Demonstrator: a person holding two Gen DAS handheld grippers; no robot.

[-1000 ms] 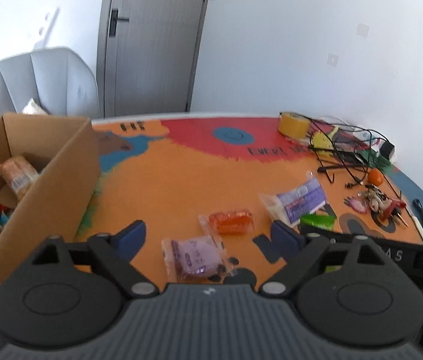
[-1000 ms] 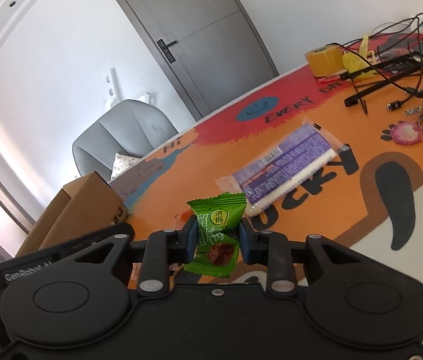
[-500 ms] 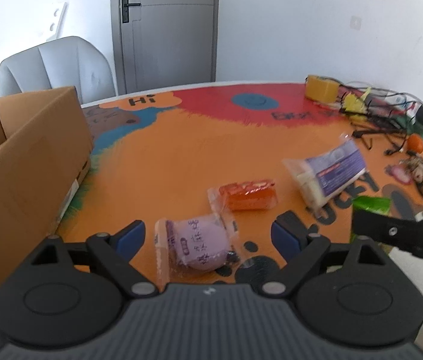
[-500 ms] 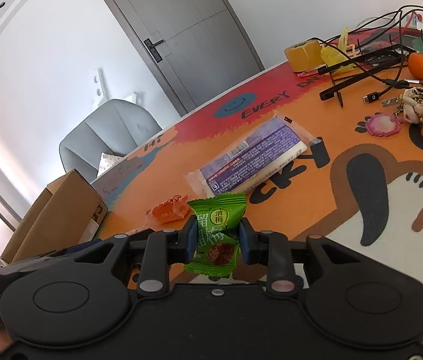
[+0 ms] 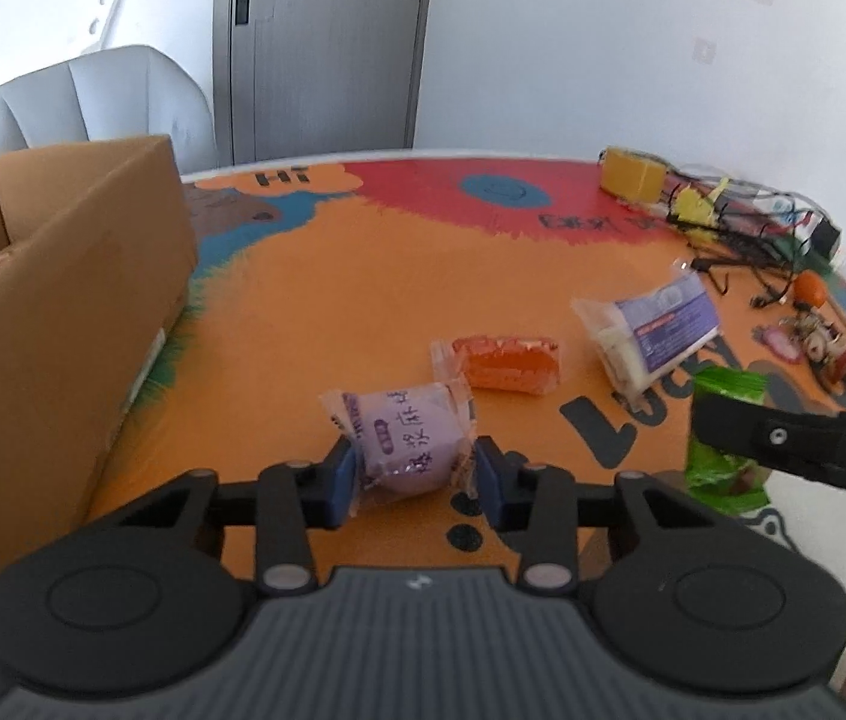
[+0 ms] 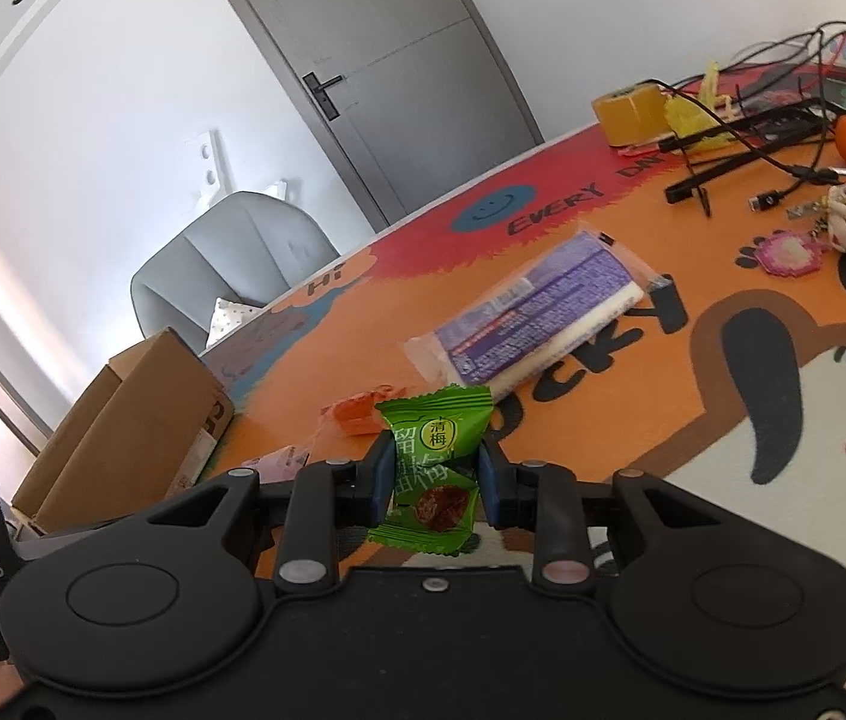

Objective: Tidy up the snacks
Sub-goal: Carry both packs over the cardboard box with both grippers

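Observation:
My left gripper [image 5: 414, 477] is shut on a pale purple snack packet [image 5: 405, 441] that lies on the orange table mat. My right gripper [image 6: 435, 480] is shut on a green plum candy packet [image 6: 435, 456] and holds it above the table; that packet also shows at the right of the left wrist view [image 5: 723, 456]. An orange snack packet [image 5: 504, 363] and a long purple-and-white packet [image 5: 651, 330] lie farther out on the mat. An open cardboard box [image 5: 57, 312] stands at the left, with snacks partly hidden inside.
Tangled cables [image 5: 741, 222], a yellow tape roll [image 5: 633, 171], a small orange fruit [image 5: 811, 288] and keychain trinkets [image 5: 825, 348] lie at the table's far right. A grey chair [image 5: 93, 102] stands behind the box, before a grey door [image 5: 321, 42].
My left gripper moved forward over the purple packet and closed on it. My right gripper, still holding the green packet, shifted a little; the view moved closer to the table.

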